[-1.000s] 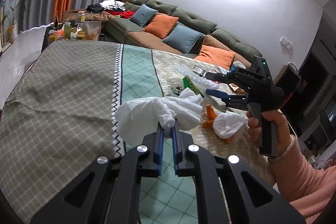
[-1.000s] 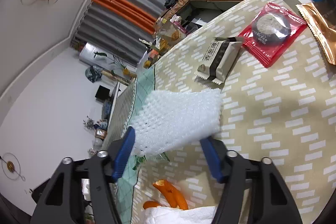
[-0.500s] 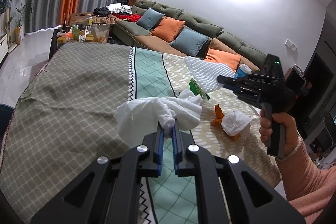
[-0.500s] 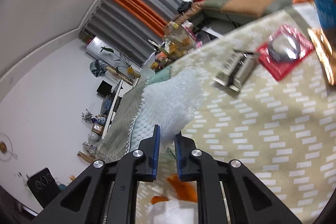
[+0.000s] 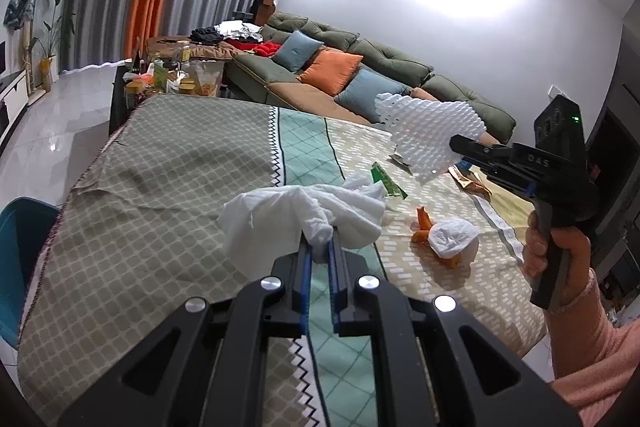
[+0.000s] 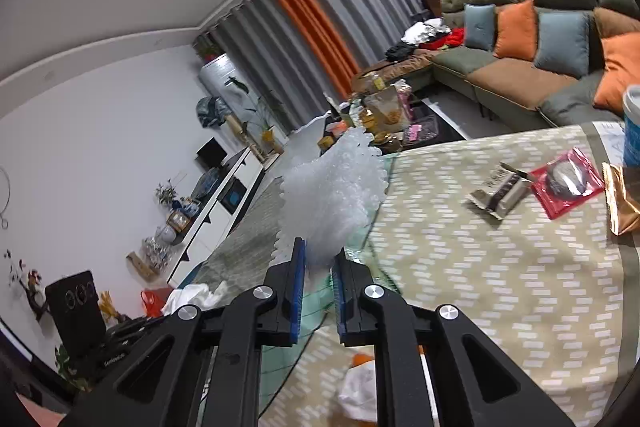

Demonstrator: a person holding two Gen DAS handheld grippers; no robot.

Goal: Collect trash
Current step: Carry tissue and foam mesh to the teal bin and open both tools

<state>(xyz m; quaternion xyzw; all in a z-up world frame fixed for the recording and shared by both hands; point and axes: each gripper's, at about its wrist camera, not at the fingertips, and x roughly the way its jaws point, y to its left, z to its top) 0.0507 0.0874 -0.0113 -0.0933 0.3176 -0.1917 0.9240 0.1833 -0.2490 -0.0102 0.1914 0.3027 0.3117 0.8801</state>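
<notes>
A table covered in a patterned cloth of grey, mint and beige fills the view, with a green sofa behind. The left tongs are pressed together, pinching a crumpled white plastic bag held just above the cloth. The right tongs, raised above the table in a hand with a pink sleeve, pinch a white foam net sleeve; their jaws have just closed on it. The letters "DAS" are readable on the right tongs' body. On the table lie orange peel, a white wad, a green wrapper, a red packet, a grey-and-white wrapper and a gold wrapper; their print is unreadable.
</notes>
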